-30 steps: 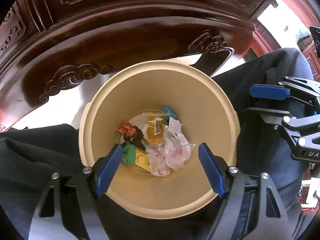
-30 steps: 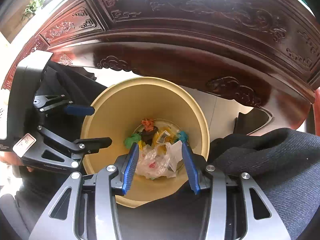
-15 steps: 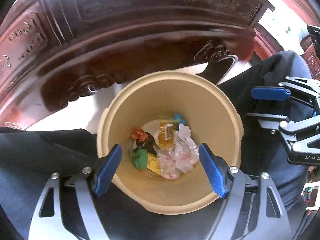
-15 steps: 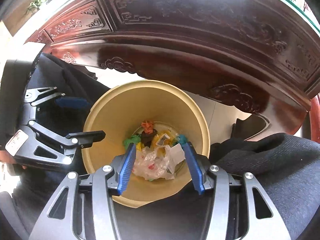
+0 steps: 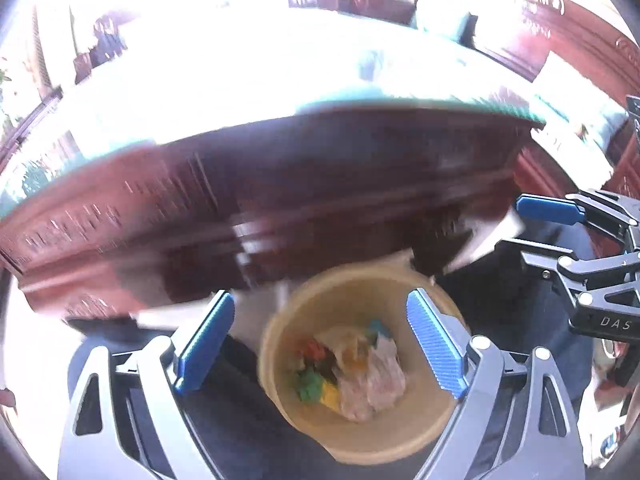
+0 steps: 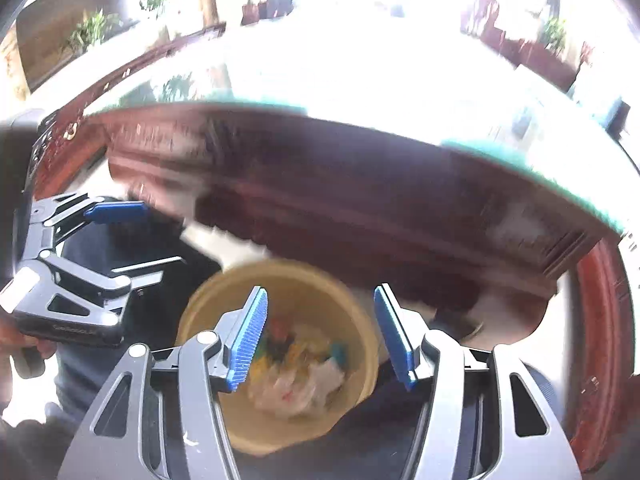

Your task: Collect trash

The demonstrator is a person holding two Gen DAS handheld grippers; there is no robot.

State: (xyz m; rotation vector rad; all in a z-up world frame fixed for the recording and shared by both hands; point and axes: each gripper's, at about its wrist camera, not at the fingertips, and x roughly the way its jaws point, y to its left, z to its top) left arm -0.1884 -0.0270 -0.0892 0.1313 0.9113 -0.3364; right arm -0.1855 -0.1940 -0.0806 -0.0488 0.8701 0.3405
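A beige round bin (image 5: 404, 288) stands low between the person's dark-trousered legs; it also shows in the right wrist view (image 6: 224, 292). Crumpled trash (image 5: 356, 376) lies at its bottom: clear plastic, green, orange, yellow and blue scraps, seen too in the right wrist view (image 6: 304, 372). My left gripper (image 5: 320, 344) is open and empty above the bin. My right gripper (image 6: 324, 340) is open and empty above the bin. Each gripper shows in the other's view, the right one (image 5: 560, 232) and the left one (image 6: 120, 236). Both views are blurred.
A dark carved wooden table edge (image 5: 320, 184) with a bright glass top (image 5: 280, 68) rises just beyond the bin; it also shows in the right wrist view (image 6: 360, 184). Potted plants (image 6: 92, 28) and red wooden furniture (image 5: 580, 32) stand far behind.
Both grippers have lifted and tilted up: the bin dropped lower and smaller in both views, and the tabletop and room came into sight. Both stay open and empty.
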